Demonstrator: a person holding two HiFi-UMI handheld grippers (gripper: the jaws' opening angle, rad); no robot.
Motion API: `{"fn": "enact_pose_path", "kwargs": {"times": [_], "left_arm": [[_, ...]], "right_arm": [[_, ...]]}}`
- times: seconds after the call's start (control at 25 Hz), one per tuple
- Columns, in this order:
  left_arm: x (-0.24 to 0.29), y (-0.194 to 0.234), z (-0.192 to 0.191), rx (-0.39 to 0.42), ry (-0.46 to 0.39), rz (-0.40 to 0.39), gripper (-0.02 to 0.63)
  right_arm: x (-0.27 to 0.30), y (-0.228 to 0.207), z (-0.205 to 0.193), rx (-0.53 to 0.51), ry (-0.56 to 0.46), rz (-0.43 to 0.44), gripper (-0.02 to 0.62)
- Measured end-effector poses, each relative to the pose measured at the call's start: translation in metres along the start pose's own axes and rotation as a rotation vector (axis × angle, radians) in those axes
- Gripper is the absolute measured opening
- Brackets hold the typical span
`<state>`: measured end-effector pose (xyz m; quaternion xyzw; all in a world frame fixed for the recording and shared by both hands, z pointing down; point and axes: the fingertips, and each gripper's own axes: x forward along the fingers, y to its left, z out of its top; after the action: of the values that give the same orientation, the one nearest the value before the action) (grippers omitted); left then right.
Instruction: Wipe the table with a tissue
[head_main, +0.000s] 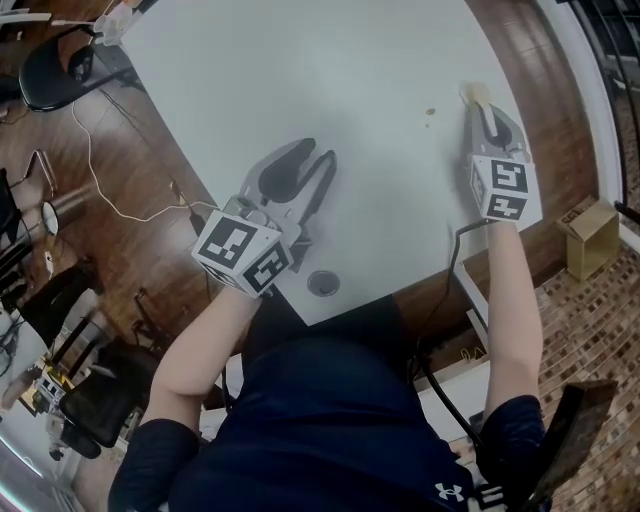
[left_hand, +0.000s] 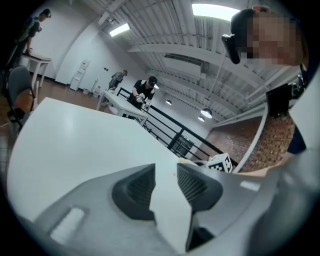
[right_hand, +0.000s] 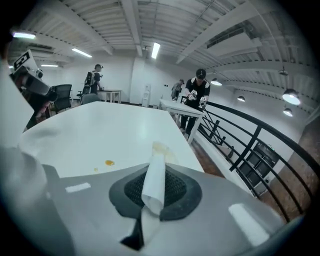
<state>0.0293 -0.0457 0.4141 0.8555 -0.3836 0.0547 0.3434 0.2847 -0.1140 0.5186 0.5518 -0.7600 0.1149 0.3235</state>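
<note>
My right gripper rests low on the white table near its right edge, shut on a white tissue pinched between the jaws. The tissue's stained tip sticks out past the jaws onto the table. A small orange-brown spot lies just left of that gripper, also seen as the spot in the right gripper view. My left gripper sits over the table's near part, open, with bare table between its fingers.
A round grommet is set into the table near the front edge. A black chair and a cable lie at the left on the wooden floor. A cardboard box stands at the right. People work at tables farther off.
</note>
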Motion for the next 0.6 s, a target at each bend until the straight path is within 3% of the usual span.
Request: {"fn": "enact_pose_path", "kwargs": {"times": [0.2, 0.6], "left_arm": [[-0.0023, 0.0013, -0.0049, -0.027, 0.009, 0.002, 0.132], [-0.0010, 0.0078, 0.0006, -0.053, -0.007, 0.003, 0.126]], "right_arm": [[0.0086, 0.0104, -0.0109, -0.033, 0.078, 0.027, 0.012], [0.0116, 0.0108, -0.0124, 0.015, 0.152, 0.037, 0.012]]}}
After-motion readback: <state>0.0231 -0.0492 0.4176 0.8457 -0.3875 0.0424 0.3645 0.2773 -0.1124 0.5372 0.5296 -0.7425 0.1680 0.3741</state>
